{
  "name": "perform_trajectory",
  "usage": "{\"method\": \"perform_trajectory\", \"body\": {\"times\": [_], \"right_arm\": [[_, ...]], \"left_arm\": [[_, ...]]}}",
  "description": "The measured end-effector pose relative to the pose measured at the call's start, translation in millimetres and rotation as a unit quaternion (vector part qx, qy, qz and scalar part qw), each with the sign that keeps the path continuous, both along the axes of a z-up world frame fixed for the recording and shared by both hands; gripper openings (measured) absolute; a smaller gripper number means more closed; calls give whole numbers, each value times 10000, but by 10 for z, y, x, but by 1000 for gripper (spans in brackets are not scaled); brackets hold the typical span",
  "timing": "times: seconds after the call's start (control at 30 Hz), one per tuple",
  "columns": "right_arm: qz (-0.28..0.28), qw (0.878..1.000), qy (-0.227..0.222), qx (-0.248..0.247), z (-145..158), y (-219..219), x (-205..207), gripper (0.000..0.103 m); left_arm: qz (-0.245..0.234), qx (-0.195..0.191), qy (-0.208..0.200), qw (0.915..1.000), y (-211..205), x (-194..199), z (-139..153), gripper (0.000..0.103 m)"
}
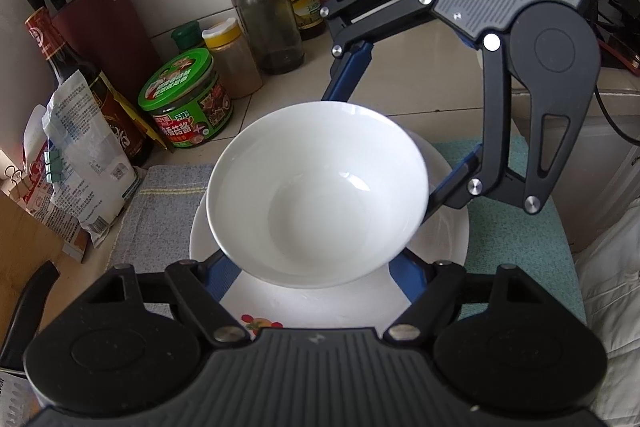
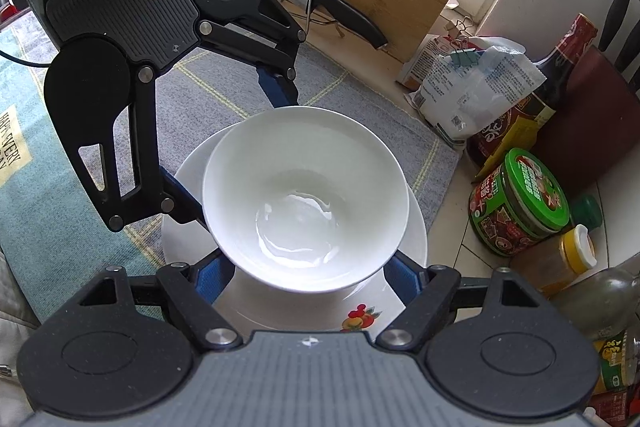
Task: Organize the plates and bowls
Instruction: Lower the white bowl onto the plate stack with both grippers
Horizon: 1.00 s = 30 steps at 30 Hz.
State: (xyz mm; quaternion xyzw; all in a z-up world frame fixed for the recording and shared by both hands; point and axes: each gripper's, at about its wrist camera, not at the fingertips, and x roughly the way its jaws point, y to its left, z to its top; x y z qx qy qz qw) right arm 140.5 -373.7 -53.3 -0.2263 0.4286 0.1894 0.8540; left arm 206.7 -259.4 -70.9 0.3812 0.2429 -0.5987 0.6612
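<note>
Lowering the round white ceramic bowl (image 1: pixel 318 193) onto the white flower-printed plate (image 1: pixel 332 301) on the worktop calls for level, matched hands: the left tool (image 1: pixel 316 273) and the right tool (image 2: pixel 308 277) each clench it from opposite sides, letting go together once it seats.

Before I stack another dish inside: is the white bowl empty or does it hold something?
Empty. The bowl shows only its bare glossy white bottom in both views. It is over the plate, with both tools around it.
</note>
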Motion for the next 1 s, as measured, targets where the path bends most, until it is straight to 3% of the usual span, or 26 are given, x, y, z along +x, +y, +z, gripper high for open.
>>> {"method": "perform_trajectory", "body": {"times": [1.0], "right_arm": [[26,9999,-79,-75,51,24,-62,85]], "left_arm": [[-1,-103,-14,9999,49,-28,21,80]]}}
